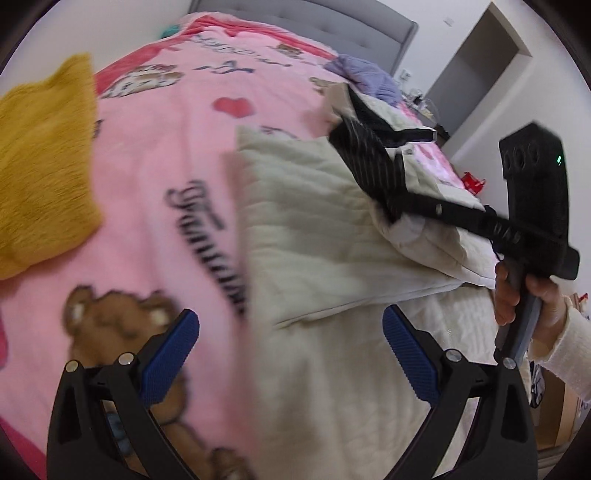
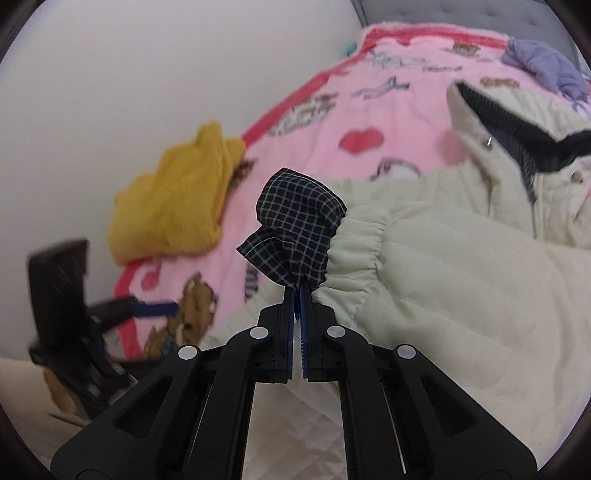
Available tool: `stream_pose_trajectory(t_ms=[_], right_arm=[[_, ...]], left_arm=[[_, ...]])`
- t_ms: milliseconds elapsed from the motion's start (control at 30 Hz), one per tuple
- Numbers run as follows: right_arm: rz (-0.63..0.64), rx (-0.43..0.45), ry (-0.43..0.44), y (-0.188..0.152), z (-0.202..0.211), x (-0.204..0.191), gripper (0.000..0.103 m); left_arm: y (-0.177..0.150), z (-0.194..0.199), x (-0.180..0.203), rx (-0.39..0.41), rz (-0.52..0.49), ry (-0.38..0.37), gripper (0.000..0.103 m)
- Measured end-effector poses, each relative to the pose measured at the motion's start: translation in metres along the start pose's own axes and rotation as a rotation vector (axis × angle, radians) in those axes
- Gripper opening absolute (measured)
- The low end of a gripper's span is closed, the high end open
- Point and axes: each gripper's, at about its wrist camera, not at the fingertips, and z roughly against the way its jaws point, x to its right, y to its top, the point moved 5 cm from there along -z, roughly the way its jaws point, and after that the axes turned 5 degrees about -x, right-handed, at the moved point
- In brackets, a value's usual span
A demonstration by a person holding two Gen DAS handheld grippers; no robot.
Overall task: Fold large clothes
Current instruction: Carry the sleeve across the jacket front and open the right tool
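A cream quilted jacket [image 1: 325,229] with a dark checked lining lies on the pink bed blanket [image 1: 177,155]. My left gripper [image 1: 291,350] is open and empty, hovering above the jacket's near edge. My right gripper [image 2: 297,295] is shut on the jacket's sleeve cuff [image 2: 354,254], where the dark checked lining [image 2: 299,229] bunches out above the fingers. In the left wrist view the right gripper [image 1: 373,155] reaches across the jacket from the right. The jacket body [image 2: 461,280] and its dark collar [image 2: 509,122] spread to the right in the right wrist view.
A folded mustard yellow garment [image 1: 44,166] lies at the bed's left, also seen in the right wrist view [image 2: 177,206]. A purple garment [image 1: 362,74] lies near the grey headboard [image 1: 306,22]. A white wall runs along the bed's left. A doorway [image 1: 484,66] stands far right.
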Motion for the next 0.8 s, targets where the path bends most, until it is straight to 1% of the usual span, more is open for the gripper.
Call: stream_pose_trajectory(t_ms=[100,233,333,400,433,467,500,533,633,700,733,800], right_arm=[[0.033,-0.037,-0.05,0.0,-0.02,-0.002,0.003],[0.07,-0.077,-0.108,-0.008,-0.046,0.001,0.005],[0.093,-0.101,-0.124,-0.02,-0.054,-0.003,0.013],[0.11,-0.096,-0.124,-0.022,-0.057,-0.006,0.024],[0.116,-0.096,-0.102,-0.022,-0.056,-0.011,0.03],[0.115,-0.097,-0.075,-0.022,-0.053,-0.015,0.043],[0.108,-0.091,-0.03,-0.021,-0.049,-0.021,0.054],[0.1,-0.083,0.007,-0.021,-0.045,-0.024,0.057],[0.03,-0.02,0.143,-0.019,-0.017,-0.032,0.057],[-0.002,0.023,0.188,-0.019,0.005,-0.034,0.057],[-0.022,0.059,0.212,-0.021,0.025,-0.033,0.057],[-0.052,0.12,0.192,-0.025,0.058,-0.026,0.058]], left_arm=[[-0.004,0.01,-0.021,0.004,0.028,0.025,0.098],[-0.001,0.016,-0.04,0.015,0.076,0.031,0.098],[0.0,0.02,-0.045,0.026,0.082,0.044,0.098],[0.003,0.021,-0.047,0.032,0.086,0.04,0.098],[0.005,0.021,-0.046,0.034,0.087,0.036,0.098],[0.007,0.022,-0.045,0.037,0.086,0.036,0.098],[0.009,0.023,-0.045,0.041,0.085,0.035,0.098],[0.01,0.024,-0.044,0.045,0.086,0.029,0.098],[0.021,0.031,-0.038,0.067,0.093,-0.001,0.098],[0.029,0.035,-0.029,0.079,0.085,-0.04,0.098],[0.035,0.035,-0.022,0.078,0.071,-0.062,0.098],[0.047,0.031,-0.002,0.069,0.021,-0.09,0.098]])
